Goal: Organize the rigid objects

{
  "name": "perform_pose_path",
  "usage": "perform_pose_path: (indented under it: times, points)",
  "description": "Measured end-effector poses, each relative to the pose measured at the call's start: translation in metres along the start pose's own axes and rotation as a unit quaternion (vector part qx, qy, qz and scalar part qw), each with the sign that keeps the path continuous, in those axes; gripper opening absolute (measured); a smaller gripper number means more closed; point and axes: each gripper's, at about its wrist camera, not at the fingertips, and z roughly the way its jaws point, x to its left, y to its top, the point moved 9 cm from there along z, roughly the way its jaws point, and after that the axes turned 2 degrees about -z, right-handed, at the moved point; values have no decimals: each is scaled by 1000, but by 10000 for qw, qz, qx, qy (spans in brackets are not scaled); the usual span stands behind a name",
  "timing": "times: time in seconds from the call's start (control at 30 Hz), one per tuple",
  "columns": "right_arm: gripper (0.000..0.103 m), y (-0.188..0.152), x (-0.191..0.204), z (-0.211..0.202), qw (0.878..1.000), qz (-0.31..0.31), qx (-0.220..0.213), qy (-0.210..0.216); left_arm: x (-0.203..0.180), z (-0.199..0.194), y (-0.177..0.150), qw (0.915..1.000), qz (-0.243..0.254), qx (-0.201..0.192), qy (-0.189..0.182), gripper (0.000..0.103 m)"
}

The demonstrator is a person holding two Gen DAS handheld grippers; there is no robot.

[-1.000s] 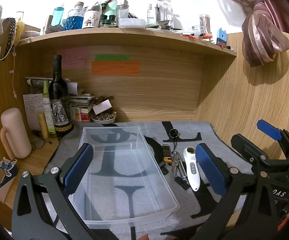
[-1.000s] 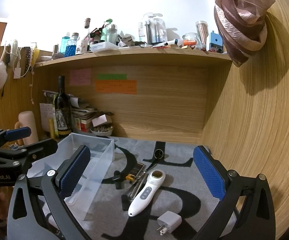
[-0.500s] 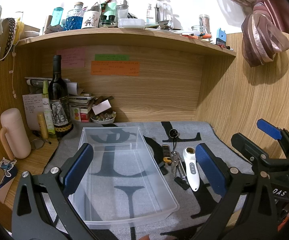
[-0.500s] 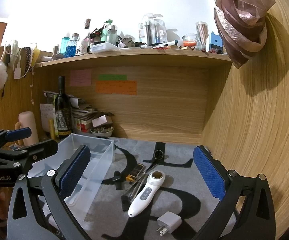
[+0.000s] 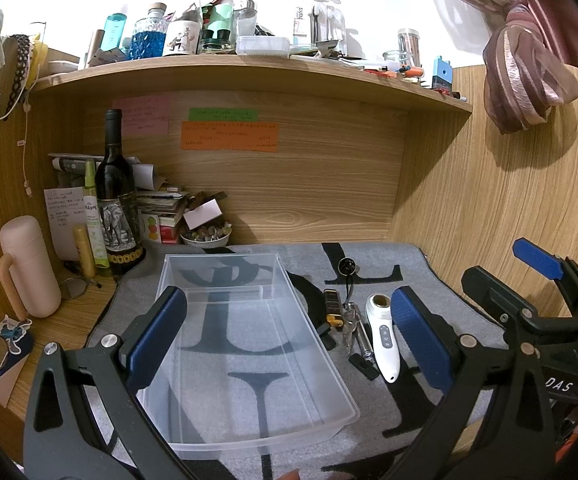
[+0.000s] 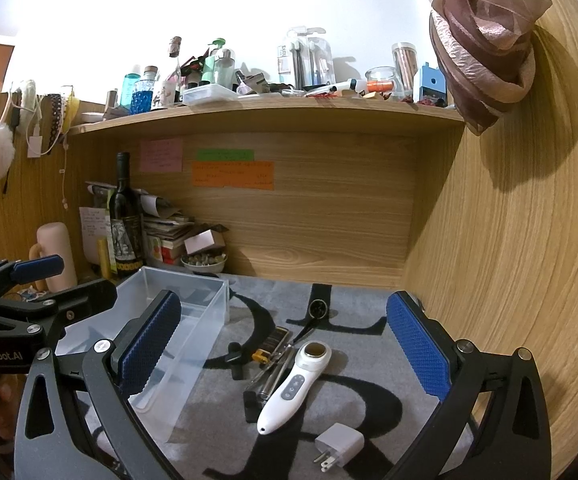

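Left gripper (image 5: 287,336): level above clear bin (image 5: 249,412) — jaws wide, holding nothing.
Right gripper (image 6: 285,348): right of bin, level — jaws wide, holding nothing.
White handheld device (image 6: 295,386): on mat, right of bin.
Charger plug (image 6: 339,448): near device tip.

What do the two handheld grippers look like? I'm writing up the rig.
Both the left gripper and right gripper have matte black frames with triangular cut-outs, silver screws and textured blue pads on the jaws. White "GenRobot.AI" lettering marks the left one's side.

The clear bin (image 6: 193,320) has its near left part hidden behind the left gripper (image 6: 89,292); writing on the sticky notes (image 5: 229,136) is too small to read. The white charger (image 5: 405,368) is hidden by the left gripper's right finger in the left wrist view.
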Motion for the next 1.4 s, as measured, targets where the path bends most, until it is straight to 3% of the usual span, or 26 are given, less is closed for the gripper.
perform_pose_path:
  times: [0.23,0.43,0.5,0.63,0.77,0.97,1.1,1.27,1.33,1.4]
  points:
    - [103,0,1,4,10000,-19,39,18,-3,7,-2,9998,-45,106,-177,103]
    - [103,-4,8,8,9998,-151,89,38,10,8,-5,9998,-71,182,-90,102]
    - [102,-6,8,10,9998,-171,132,47,19,8,-6,9997,-63,250,14,87]
    - [96,-10,5,15,9995,-137,270,74,43,13,-11,9984,-103,524,173,80]
    - [88,-19,4,21,9986,-142,503,121,72,20,-18,9953,-94,859,434,66]
    - [84,-36,-3,30,9957,-238,890,32,107,34,-37,9876,-161,1426,633,53]
    - [84,-48,-12,33,9932,-278,1126,-129,122,48,-53,9804,-265,1845,633,45]
    - [84,-66,-22,36,9890,-275,1428,-263,125,61,-75,9698,-400,2380,359,34]
    - [83,-76,-26,36,9865,-274,1579,-335,124,63,-78,9683,-379,2448,332,32]
    - [82,-85,-30,35,9842,-259,1717,-363,123,64,-80,9669,-369,2505,310,23]
